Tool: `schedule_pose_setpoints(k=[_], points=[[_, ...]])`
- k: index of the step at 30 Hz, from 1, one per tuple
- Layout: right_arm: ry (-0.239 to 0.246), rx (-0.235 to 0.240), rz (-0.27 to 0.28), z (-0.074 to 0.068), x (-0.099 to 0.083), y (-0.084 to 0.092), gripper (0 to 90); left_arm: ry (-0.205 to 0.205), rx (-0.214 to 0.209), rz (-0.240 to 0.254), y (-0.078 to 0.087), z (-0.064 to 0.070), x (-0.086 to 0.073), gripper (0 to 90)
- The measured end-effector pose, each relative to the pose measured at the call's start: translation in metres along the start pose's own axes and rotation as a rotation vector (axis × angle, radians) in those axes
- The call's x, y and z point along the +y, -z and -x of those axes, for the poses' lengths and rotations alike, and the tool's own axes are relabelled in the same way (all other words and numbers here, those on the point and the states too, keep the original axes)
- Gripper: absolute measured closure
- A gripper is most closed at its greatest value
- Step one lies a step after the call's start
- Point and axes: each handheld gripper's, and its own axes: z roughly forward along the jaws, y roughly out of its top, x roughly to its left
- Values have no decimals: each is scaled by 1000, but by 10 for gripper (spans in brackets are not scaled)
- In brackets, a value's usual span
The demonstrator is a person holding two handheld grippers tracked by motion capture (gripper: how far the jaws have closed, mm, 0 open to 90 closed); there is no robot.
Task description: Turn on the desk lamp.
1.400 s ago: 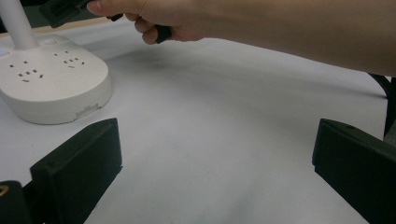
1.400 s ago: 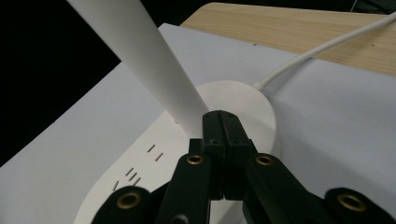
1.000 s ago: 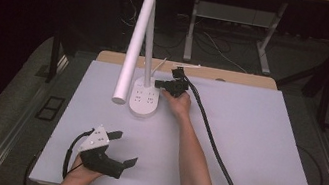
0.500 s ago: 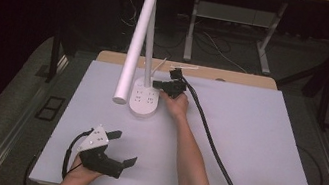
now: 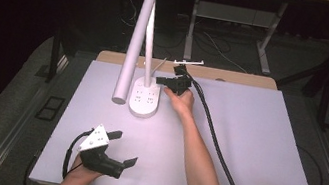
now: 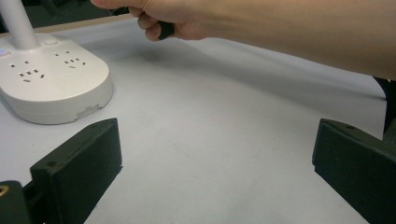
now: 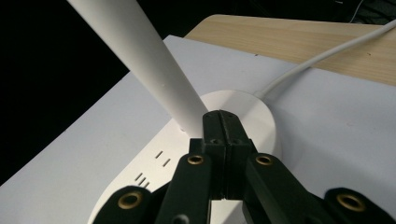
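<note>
Bright, evenly lit table [image 5: 266, 140], dark bg, soft shadows (near jaws blurry)

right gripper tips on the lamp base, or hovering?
Cannot tell. In the right gripper view the shut right gripper overlaps the lamp base beside the stem, hiding any contact or gap; the high view is too coarse.
</note>
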Motion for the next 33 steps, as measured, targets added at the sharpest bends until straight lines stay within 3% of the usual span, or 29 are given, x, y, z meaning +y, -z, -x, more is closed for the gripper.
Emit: schedule_pose_setpoints(k=[7, 10, 25, 33], points=[[57, -3, -26, -9, 6, 17, 894, -3, -3, -2, -1, 1, 0, 5], [104, -9, -24, -14, 7, 28, 893, 1, 0, -2, -1, 0, 0, 5], [152, -11, -5, -17, -9, 83, 893, -20, -4, -20, -3, 1, 0, 4], [175, -26, 2, -15, -19, 125, 891, -25, -4, -29, -5, 2, 0, 5]])
